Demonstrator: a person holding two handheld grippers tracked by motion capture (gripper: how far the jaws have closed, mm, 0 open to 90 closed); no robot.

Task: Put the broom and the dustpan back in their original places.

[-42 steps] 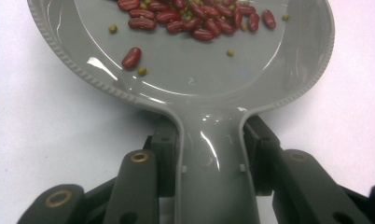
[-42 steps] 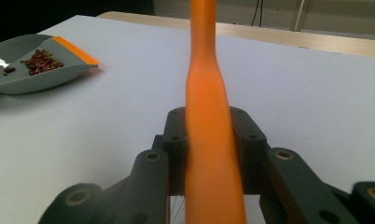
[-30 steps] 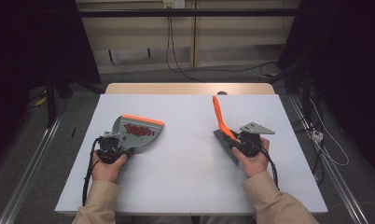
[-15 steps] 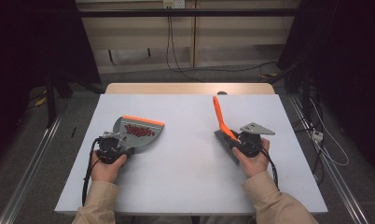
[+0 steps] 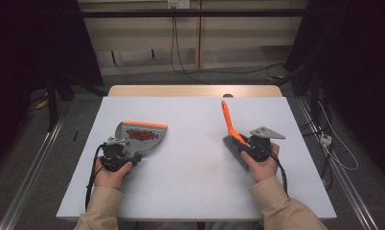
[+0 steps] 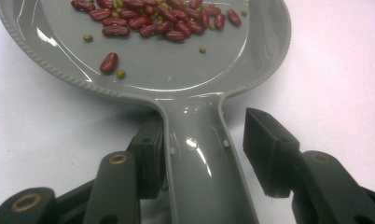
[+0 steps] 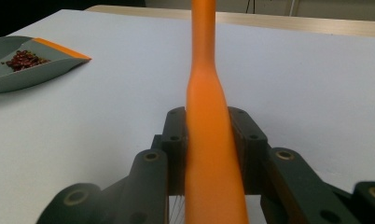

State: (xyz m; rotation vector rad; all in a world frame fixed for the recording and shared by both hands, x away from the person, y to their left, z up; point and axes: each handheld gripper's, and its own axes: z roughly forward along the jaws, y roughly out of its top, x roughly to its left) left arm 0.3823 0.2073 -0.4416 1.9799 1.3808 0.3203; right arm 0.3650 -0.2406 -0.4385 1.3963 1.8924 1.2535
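A grey dustpan (image 5: pixel 143 132) with an orange front lip lies on the white table (image 5: pixel 195 115) at the left. It holds red beans (image 6: pixel 153 21) and a few small green ones. Its handle (image 6: pixel 199 163) runs between the jaws of my left gripper (image 6: pixel 206 149), which have just been opening. The right pad (image 6: pixel 265 149) stands clear of the handle, and the left one is right beside it. At the right, my right gripper (image 5: pixel 243 143) is shut on the orange handle (image 7: pixel 204 70) of a hand brush (image 5: pixel 231 136), whose handle slants up and away, with the bristles low by the hand.
The table's far edge is a wooden strip (image 5: pixel 195 90). Cables (image 5: pixel 181 62) run over the floor behind it. Metal rails (image 5: pixel 28 182) flank both sides. Bare tabletop lies between the dustpan (image 7: pixel 31 60) and the brush.
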